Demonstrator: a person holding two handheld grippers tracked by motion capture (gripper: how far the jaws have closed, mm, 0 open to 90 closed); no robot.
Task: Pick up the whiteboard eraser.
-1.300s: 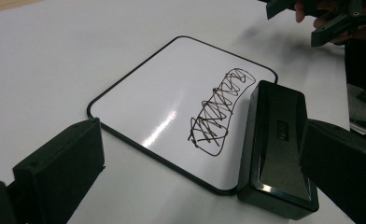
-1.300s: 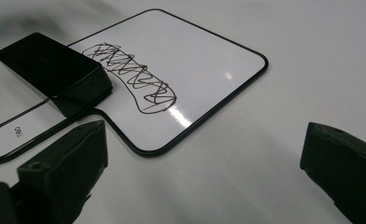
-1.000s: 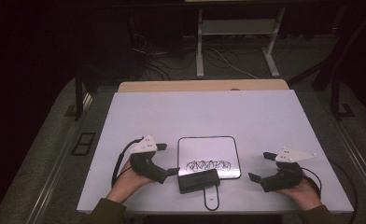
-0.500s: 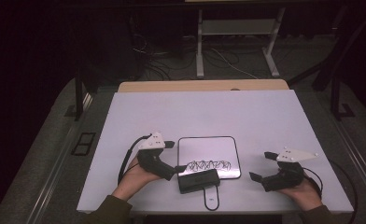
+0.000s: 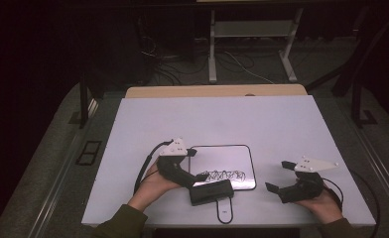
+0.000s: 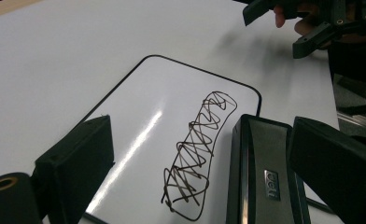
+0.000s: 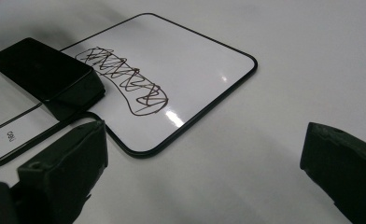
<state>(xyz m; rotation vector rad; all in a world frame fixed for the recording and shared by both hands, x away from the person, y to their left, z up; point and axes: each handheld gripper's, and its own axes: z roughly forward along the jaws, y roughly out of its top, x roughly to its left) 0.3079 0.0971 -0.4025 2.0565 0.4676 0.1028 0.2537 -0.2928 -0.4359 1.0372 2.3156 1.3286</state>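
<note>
Lying near the front edge of the table, a small whiteboard has a dark scribble along its front side. A black eraser sits at the board's front edge, just beside the scribble. The left gripper has its jaws apart, reaching over the eraser and the board. The right gripper hangs near the table's front right corner, jaws wide apart and holding nothing.
</note>
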